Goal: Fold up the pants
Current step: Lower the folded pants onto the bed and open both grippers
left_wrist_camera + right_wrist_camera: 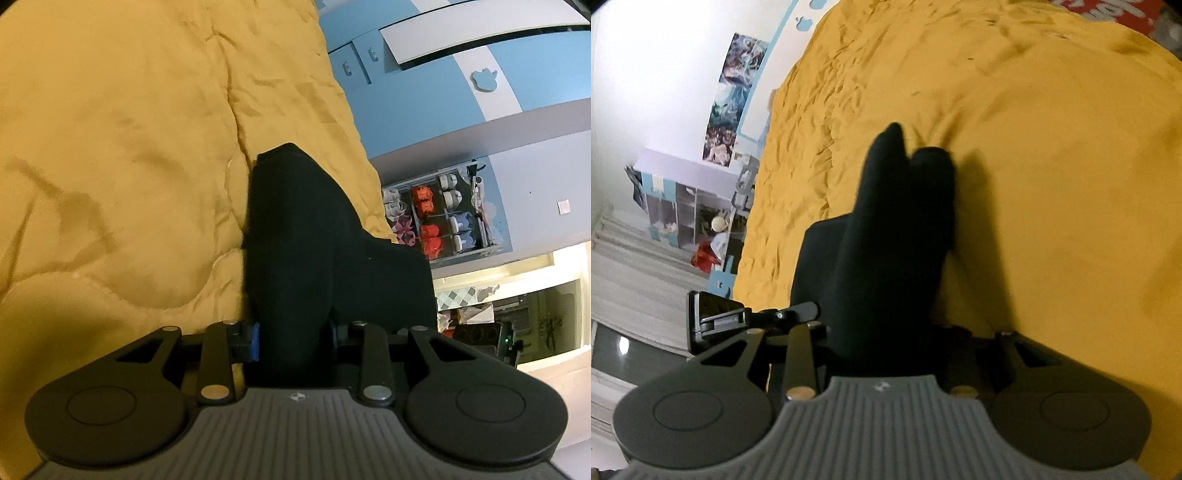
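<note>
The black pants (295, 240) are seen bunched into a thick, dark fold, gathered between the jaws at 6 o'clock of the left wrist view and stretched toward 12 o'clock over a yellow quilt (129, 147). In the right wrist view, the same fabric (894, 229) is gripped likewise, with two rounded folds raised at its far end.

One pair of black fabric pants (314, 258), one rumpled mustard-yellow quilted bedspread (129, 147), two black claws, left claw (295, 343) and right claw (882, 347).
</note>
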